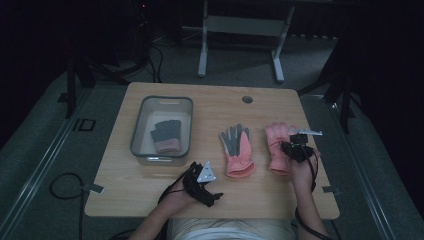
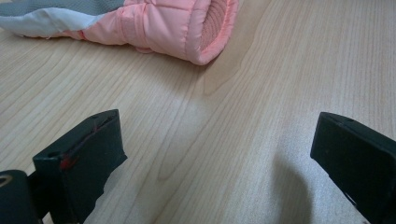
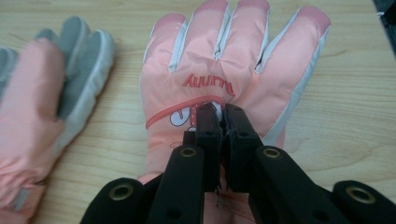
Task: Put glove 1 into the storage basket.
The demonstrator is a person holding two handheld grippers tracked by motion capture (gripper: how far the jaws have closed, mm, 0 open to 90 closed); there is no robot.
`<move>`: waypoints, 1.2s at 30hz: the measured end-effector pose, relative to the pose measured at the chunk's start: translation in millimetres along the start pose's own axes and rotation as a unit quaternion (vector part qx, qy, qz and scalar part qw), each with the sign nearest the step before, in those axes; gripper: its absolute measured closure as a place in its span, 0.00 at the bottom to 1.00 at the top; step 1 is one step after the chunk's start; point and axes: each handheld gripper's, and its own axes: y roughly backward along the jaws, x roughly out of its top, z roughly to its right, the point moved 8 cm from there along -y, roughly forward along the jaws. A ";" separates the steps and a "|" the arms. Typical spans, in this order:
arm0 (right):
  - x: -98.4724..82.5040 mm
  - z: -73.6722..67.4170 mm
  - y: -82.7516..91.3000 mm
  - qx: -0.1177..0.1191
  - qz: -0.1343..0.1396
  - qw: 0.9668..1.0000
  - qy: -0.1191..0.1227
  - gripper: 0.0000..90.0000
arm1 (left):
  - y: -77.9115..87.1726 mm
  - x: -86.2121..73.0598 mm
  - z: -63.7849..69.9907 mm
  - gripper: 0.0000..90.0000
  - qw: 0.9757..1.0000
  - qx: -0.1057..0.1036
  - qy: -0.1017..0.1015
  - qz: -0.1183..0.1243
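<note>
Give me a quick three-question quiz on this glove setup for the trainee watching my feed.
1. True or false: the right gripper has its fingers shut over the back of the pink glove at the table's right side.
2. Where does the dark grey glove lie? A) in the clear bin B) on the bare table C) under the left gripper
3. In a few words: what sits between the left gripper's open fingers?

Key:
1. True; whether they pinch the fabric cannot be told.
2. A
3. Nothing, just bare wood; the palm-up glove lies beyond them, apart.
</note>
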 end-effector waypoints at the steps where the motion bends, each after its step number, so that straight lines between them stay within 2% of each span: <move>1: -0.5 0.8 -3.9 0.000 -0.004 1.000 0.001 0.95 | 0.1 0.1 0.1 0.02 1.000 0.000 0.000 0.000; 4: -3.9 1.8 -13.9 0.004 -0.018 1.000 0.005 0.94 | 0.1 0.0 0.3 0.02 1.000 0.000 0.001 0.000; 9: -6.9 2.3 -21.7 0.015 -0.021 1.000 0.004 0.91 | 0.2 -0.3 1.0 0.02 1.000 -0.004 -0.001 0.000; 12: -9.3 2.2 -24.5 0.017 -0.021 0.999 0.020 0.88 | -0.6 -0.5 0.6 0.02 1.000 -0.004 0.001 0.000; 15: -6.2 4.1 -20.9 0.029 -0.020 0.999 0.030 0.86 | -0.3 -0.2 0.4 0.02 1.000 -0.003 0.001 0.000; 20: 4.9 5.1 -6.0 0.052 -0.006 0.995 0.081 0.75 | -0.4 -0.6 0.9 0.02 1.000 -0.004 -0.001 -0.003; 21: 6.6 5.2 -4.0 0.051 -0.004 0.995 0.091 0.75 | -0.5 -0.6 0.8 0.02 1.000 -0.004 -0.002 -0.002; 23: 7.9 3.8 -3.1 0.055 -0.009 0.992 0.113 0.72 | -0.7 -1.1 1.2 0.02 1.000 -0.004 -0.001 -0.004; 26: 5.3 3.6 -8.2 0.048 -0.023 0.989 0.135 0.68 | -0.4 -0.9 1.3 0.02 1.000 -0.004 -0.001 -0.003; 29: -1.8 4.7 -17.6 0.041 -0.035 0.988 0.144 0.68 | -0.7 -1.3 1.0 0.02 1.000 -0.005 -0.001 -0.005; 32: -6.6 5.6 -23.7 0.042 -0.030 0.987 0.152 0.71 | -0.5 -1.0 0.9 0.02 1.000 -0.005 0.000 -0.003; 36: -9.3 4.8 -27.8 0.040 -0.030 0.986 0.161 0.83 | -0.9 -1.4 1.5 0.02 1.000 -0.006 -0.002 -0.006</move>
